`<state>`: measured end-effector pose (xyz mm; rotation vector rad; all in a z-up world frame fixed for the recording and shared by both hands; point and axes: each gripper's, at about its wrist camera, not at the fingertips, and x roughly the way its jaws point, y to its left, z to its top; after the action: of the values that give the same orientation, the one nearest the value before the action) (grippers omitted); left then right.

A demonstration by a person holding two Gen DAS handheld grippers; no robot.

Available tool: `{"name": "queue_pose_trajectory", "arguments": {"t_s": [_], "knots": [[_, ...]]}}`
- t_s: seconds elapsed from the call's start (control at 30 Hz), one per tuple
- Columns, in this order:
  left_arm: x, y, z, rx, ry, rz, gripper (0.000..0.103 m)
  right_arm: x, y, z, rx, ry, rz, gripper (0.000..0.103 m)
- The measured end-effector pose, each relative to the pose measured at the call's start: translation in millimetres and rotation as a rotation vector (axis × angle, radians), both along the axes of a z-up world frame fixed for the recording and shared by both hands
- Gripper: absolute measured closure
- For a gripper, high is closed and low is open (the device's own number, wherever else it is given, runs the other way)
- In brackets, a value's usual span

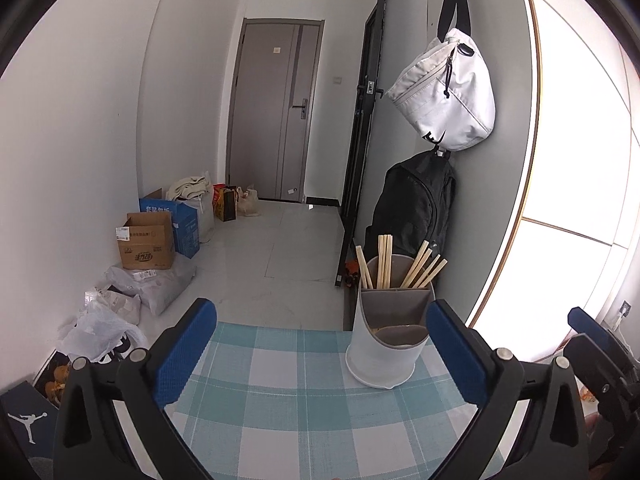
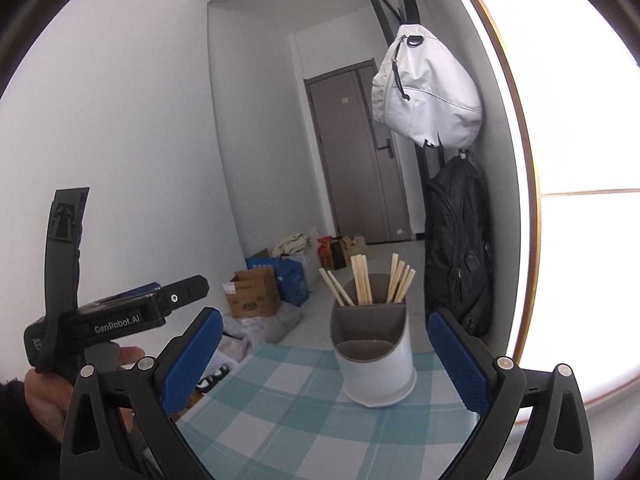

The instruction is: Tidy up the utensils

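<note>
Both the left gripper (image 1: 320, 344) and right gripper (image 2: 320, 354) have jaws apart and empty; the chopsticks (image 1: 385, 260) in the far compartment of the utensil holder (image 1: 384, 354) look light, stiff and slippery, best pinched by their upper ends.

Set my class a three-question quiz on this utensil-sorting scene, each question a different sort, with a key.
1. True or false: both grippers hold chopsticks.
2. Where do the chopsticks stand? A) rear compartment of the holder B) front compartment C) flat on the checked tablecloth
3. What hangs above the black backpack?

Key: 1 false; the left gripper and right gripper have jaws open and empty. 2 A. 3 A white bag.
</note>
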<state>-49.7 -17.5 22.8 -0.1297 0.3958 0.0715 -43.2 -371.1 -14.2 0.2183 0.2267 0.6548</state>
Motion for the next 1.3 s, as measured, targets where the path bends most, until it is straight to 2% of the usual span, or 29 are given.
{"name": "queue_pose_trajectory", "arguments": {"t_s": [0.43,1.0,1.3], "knots": [[-5,-2,-6,0.043,-0.015,0.006,0.001,-1,-1,-4,0.014,0.003,0.009,0.000],[-4,-7,-12,0.040,0.005,-0.006,0.001,-2,0,-6,0.008,0.004,0.019,0.000],[-2,-1,-15,0.003,0.010,0.001,0.001,-1,0,-6,0.012,0.012,0.017,0.000]]}}
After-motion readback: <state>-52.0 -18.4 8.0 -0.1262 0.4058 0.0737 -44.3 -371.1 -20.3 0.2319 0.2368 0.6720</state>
